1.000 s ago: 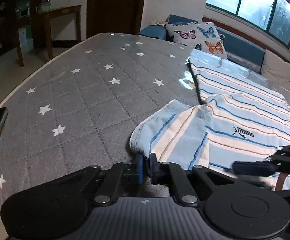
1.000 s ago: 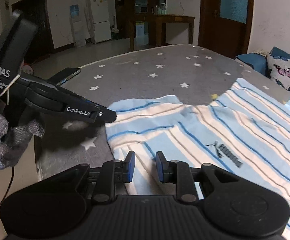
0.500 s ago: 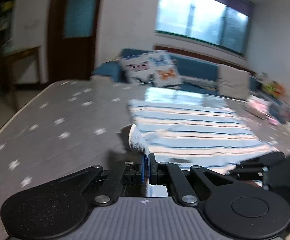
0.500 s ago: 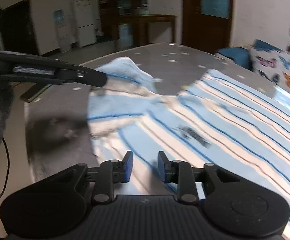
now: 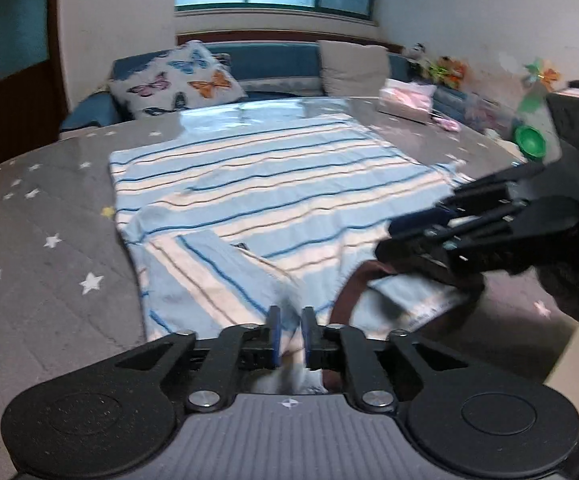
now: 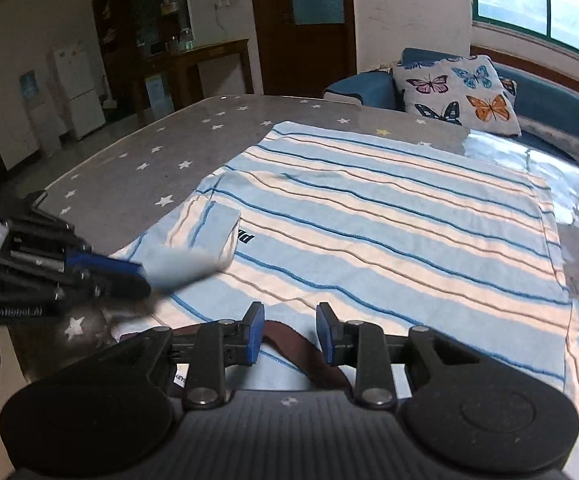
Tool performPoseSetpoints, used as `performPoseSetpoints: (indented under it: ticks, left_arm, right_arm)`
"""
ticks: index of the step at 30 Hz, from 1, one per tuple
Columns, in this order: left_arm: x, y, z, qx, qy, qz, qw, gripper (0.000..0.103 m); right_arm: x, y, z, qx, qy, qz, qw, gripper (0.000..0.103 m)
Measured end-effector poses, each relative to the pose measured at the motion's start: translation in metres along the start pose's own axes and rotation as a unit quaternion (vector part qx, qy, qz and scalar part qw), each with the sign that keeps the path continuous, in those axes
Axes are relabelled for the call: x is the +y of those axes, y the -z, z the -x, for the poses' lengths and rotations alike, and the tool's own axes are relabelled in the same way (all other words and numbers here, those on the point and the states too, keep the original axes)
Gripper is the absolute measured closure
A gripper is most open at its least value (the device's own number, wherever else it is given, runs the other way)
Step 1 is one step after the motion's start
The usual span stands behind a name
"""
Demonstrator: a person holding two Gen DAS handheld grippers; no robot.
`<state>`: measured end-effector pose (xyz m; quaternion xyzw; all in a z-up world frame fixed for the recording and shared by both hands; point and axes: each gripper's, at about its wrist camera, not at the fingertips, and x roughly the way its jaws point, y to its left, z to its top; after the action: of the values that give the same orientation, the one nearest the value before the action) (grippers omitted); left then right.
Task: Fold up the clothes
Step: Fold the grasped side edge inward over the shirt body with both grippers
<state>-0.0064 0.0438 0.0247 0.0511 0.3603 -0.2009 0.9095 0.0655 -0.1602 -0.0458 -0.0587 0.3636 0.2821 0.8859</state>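
Observation:
A light-blue and white striped T-shirt [image 5: 273, 184] lies flat on the grey star-patterned table [image 5: 41, 248]; it also shows in the right wrist view [image 6: 389, 216]. Its left sleeve [image 6: 205, 236] is folded in over the chest. My left gripper [image 5: 288, 334] hangs over the sleeve's end, jaws slightly apart with cloth between the pads; it shows from the side in the right wrist view [image 6: 129, 276]. My right gripper [image 6: 289, 330] is open and empty over the brown collar [image 6: 289, 340], and shows at the right of the left wrist view [image 5: 421, 236].
A blue sofa [image 6: 549, 100] with a butterfly cushion [image 6: 457, 92] runs along the table's far side. A pink tissue pack [image 5: 407, 98] and a green object [image 5: 529, 142] lie at the far right. The table's near edge [image 6: 21, 352] is by the left gripper.
My left gripper carried the sleeve up and over onto the shirt body, then its jaws parted a little. My right gripper widened and stayed near the collar.

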Motion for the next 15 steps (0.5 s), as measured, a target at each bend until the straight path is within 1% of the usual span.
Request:
performPoseSetpoints:
  ticks: [1,2,3,6,9,12,15]
  left_arm:
    - [-0.002,0.001,0.003,-0.006,-0.002,-0.012,0.9999,0.072]
    - [-0.004,-0.002,0.005,-0.012,-0.008,-0.019,0.9997,0.069]
    - [-0.001,-0.004,0.008,-0.021,-0.018,-0.02,0.9994,0.069]
    - [0.016,-0.013,0.012,-0.032,-0.037,0.003,0.9988,0.071]
    - [0.033,-0.016,-0.002,-0.02,-0.061,0.029,0.9975,0.072]
    - [0.044,-0.013,-0.022,0.005,-0.068,0.052,0.9963,0.072]
    - [0.048,-0.007,-0.033,0.02,-0.076,0.06,0.9951,0.07]
  right_arm:
    - [-0.002,0.0,0.001,-0.002,-0.001,-0.001,1.0,0.075]
    - [-0.001,-0.001,0.003,-0.005,-0.003,-0.001,1.0,0.075]
    - [-0.001,-0.002,0.003,-0.007,-0.006,-0.001,1.0,0.075]
    - [0.005,-0.007,-0.002,-0.011,-0.024,0.004,1.0,0.075]
    - [0.019,-0.012,-0.012,-0.009,-0.048,0.019,0.999,0.075]
    - [0.038,-0.014,-0.026,0.001,-0.073,0.042,0.996,0.075]
    - [0.05,-0.01,-0.036,0.01,-0.081,0.056,0.995,0.075]
